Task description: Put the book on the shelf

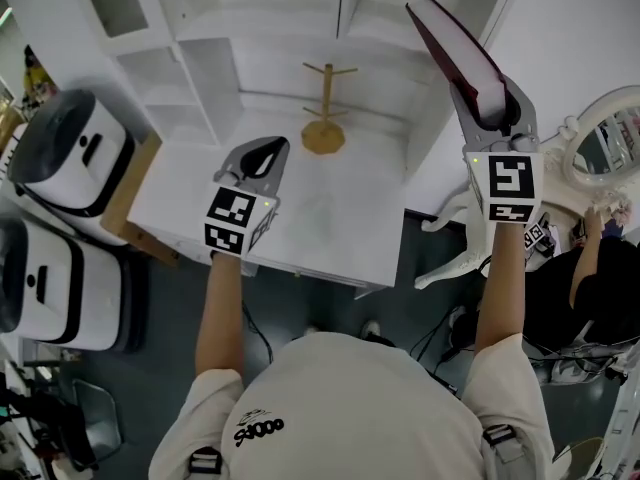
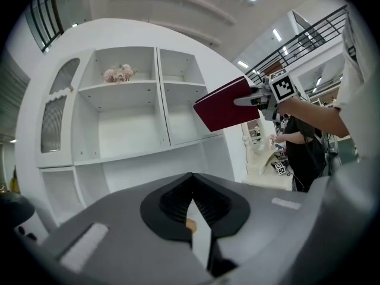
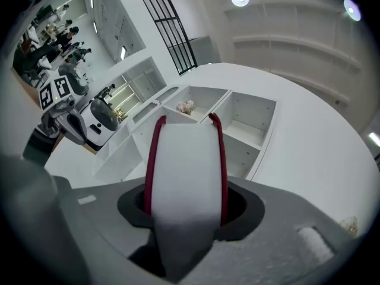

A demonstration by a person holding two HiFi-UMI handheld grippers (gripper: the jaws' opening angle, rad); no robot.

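Observation:
My right gripper (image 1: pixel 488 103) is raised at the upper right, shut on a dark red book (image 1: pixel 452 48) that juts up and left toward the white shelf unit (image 1: pixel 250 58). In the right gripper view the book's white page edge (image 3: pixel 185 159) fills the space between the jaws, red covers on both sides. The left gripper view shows that book (image 2: pixel 228 104) in the air before the shelf's right compartments (image 2: pixel 178 100). My left gripper (image 1: pixel 262 156) hovers over the white table (image 1: pixel 330 238), jaws together with nothing in them.
A wooden mug tree (image 1: pixel 325 108) stands at the back of the table. Two white machines (image 1: pixel 65 153) stand on the left. On the right are an ornate white mirror stand (image 1: pixel 600 133) and a person in black (image 1: pixel 590 268). Pale flowers (image 2: pixel 119 73) lie in an upper compartment.

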